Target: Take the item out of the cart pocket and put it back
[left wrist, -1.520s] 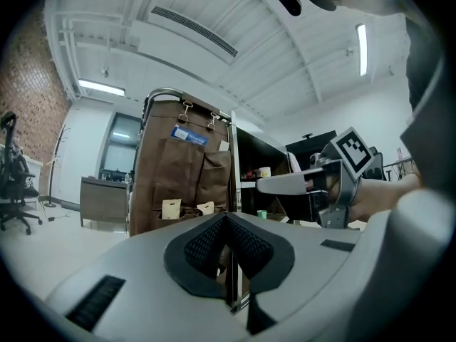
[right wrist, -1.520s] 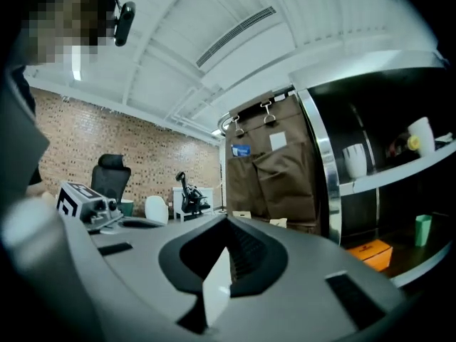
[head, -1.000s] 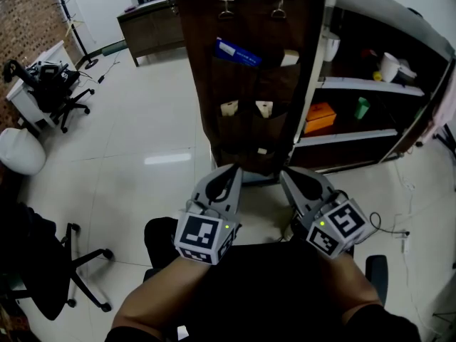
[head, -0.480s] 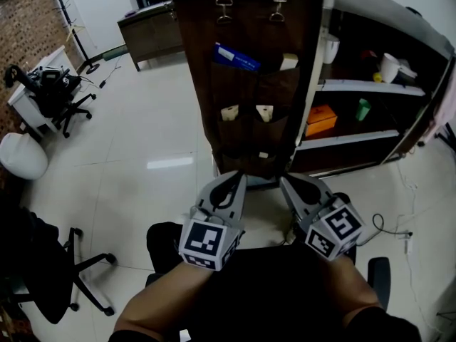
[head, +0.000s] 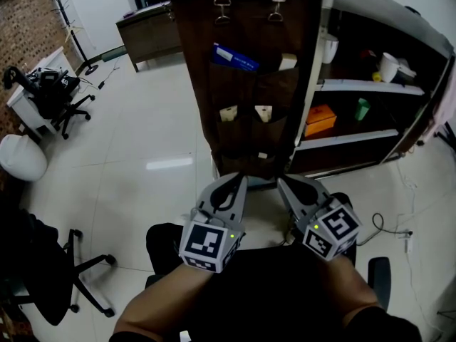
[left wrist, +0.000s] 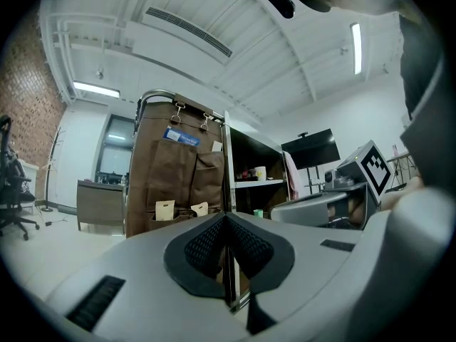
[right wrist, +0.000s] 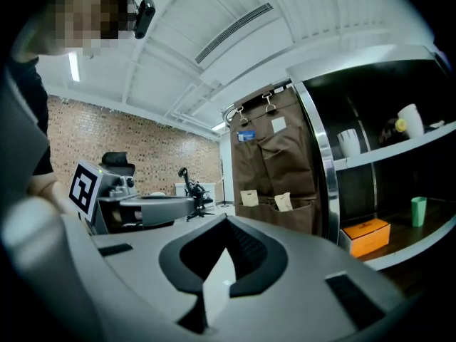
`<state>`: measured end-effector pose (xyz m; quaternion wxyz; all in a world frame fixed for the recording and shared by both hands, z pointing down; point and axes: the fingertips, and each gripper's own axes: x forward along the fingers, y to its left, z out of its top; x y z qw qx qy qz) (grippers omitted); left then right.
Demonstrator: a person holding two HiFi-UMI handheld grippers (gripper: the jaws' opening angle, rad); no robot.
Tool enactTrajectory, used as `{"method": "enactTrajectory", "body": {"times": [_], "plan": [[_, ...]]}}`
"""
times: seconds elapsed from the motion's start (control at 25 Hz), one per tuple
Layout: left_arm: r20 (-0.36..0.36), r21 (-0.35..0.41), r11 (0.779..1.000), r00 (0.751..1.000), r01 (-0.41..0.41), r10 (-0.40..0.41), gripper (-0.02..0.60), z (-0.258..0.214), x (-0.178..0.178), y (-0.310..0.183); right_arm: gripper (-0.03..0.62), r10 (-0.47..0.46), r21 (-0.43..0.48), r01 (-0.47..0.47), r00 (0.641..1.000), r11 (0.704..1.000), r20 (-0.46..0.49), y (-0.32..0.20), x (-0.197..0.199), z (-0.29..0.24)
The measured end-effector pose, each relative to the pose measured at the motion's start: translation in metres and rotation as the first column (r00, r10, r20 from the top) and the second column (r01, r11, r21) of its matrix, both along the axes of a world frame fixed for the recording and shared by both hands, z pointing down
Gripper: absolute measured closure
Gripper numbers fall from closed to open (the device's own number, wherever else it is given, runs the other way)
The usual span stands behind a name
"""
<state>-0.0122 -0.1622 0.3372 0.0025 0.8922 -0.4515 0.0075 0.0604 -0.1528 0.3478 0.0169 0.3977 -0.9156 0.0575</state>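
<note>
Two tools, both idle so far.

Head view: left tool [head: 235, 184] and right tool [head: 285, 185] sit low at 6 o'clock, close to the person's body. They're well apart from the brown pocket organiser [head: 246, 84] hanging on the cart [head: 370, 87] at 12. A blue packet [head: 235, 57] pokes out of a top pocket and small tan cards [head: 229, 112] sit in lower ones. Can't tell which one is the item.

Left gripper view: jaws pressed together, nothing between them, organiser off around 9 o'clock.

Right gripper view: same deal, together and empty, organiser around 3 o'clock.

My read is nothing's done yet, so reaching in, pulling out and putting back are all still left.
</note>
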Motion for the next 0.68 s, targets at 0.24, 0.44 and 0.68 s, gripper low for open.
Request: {"method": "enactTrajectory", "body": {"times": [0.24, 0.44, 0.68], "plan": [[0.010, 0.004, 1.000, 1.000, -0.006, 0.006, 0.581, 0.0017, 0.0021, 0.0004, 0.580, 0.009, 0.000, -0.009, 1.000, 1.000, 0.000, -0.0006, 0.0023, 0.0000], [0.009, 0.004, 1.000, 1.000, -0.003, 0.003, 0.581, 0.0014, 0.0016, 0.0003, 0.580, 0.001, 0.002, -0.001, 1.000, 1.000, -0.003, 0.0001, 0.0006, -0.0006], [0.006, -0.003, 1.000, 1.000, -0.008, 0.008, 0.581, 0.0023, 0.0031, 0.0014, 0.580, -0.003, -0.005, 0.003, 1.000, 1.000, -0.010, 0.0011, -0.0009, 0.0021]]}}
